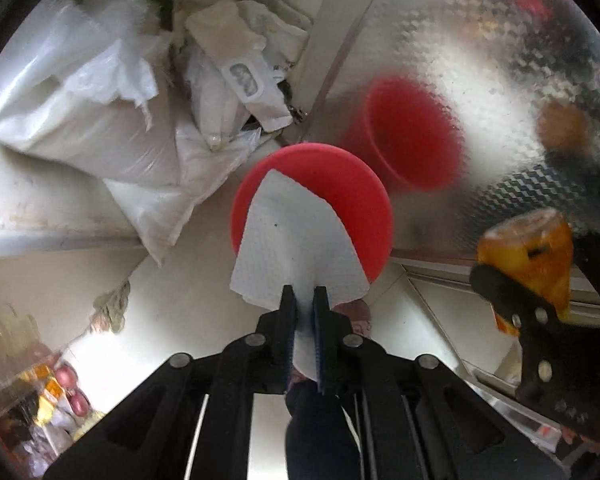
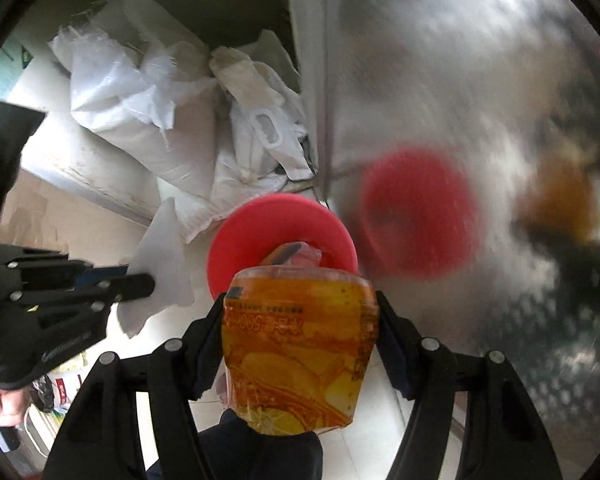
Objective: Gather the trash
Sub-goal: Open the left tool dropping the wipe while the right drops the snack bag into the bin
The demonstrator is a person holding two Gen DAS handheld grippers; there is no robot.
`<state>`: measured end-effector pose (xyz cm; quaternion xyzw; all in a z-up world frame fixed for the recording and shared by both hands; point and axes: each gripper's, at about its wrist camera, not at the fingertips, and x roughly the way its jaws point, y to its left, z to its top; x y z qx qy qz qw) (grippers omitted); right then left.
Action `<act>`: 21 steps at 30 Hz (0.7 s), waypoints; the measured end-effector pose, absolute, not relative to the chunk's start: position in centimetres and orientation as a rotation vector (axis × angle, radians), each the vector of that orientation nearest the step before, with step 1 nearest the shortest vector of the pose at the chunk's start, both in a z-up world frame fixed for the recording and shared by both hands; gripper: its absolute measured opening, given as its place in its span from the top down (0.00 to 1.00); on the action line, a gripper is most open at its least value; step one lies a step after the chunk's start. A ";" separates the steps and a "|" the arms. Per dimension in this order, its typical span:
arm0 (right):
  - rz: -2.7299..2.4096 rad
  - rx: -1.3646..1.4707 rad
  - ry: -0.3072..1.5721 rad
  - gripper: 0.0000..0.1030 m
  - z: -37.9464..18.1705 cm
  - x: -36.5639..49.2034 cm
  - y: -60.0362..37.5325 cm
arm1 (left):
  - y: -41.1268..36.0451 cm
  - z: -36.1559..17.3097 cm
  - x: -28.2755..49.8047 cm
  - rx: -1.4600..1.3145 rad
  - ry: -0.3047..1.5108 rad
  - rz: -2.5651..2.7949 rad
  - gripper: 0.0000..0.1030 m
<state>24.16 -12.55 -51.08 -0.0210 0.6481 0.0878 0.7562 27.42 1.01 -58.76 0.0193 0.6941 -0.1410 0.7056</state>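
Note:
My left gripper is shut on a white paper napkin and holds it above a red bin on the floor. My right gripper is shut on an orange plastic snack bag, held just over the red bin. In the right wrist view the left gripper with the napkin is at the left. In the left wrist view the right gripper with the orange bag is at the right.
White woven sacks and crumpled bags are piled behind the bin. A shiny metal panel stands to the right and reflects the red bin. Pale tiled floor lies below. Packaged goods sit low at the left.

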 end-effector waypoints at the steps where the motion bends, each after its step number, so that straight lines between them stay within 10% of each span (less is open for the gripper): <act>1: 0.188 -0.042 1.420 0.37 -51.3 24.0 -12.7 | 0.7 -58.8 27.5 0.069 1.532 -0.313 0.91; 5: 0.176 -0.038 1.434 0.37 -51.5 24.0 -12.9 | 0.7 -59.1 28.6 0.046 1.531 -0.317 0.48; 14: 0.179 -0.023 1.430 0.37 -51.8 24.3 -12.8 | 3.1 -59.2 28.6 0.046 1.544 -0.254 0.47; 21: 0.242 -0.028 1.417 0.37 -51.9 24.9 -11.1 | 5.3 -58.4 27.5 -0.009 1.520 -0.226 0.20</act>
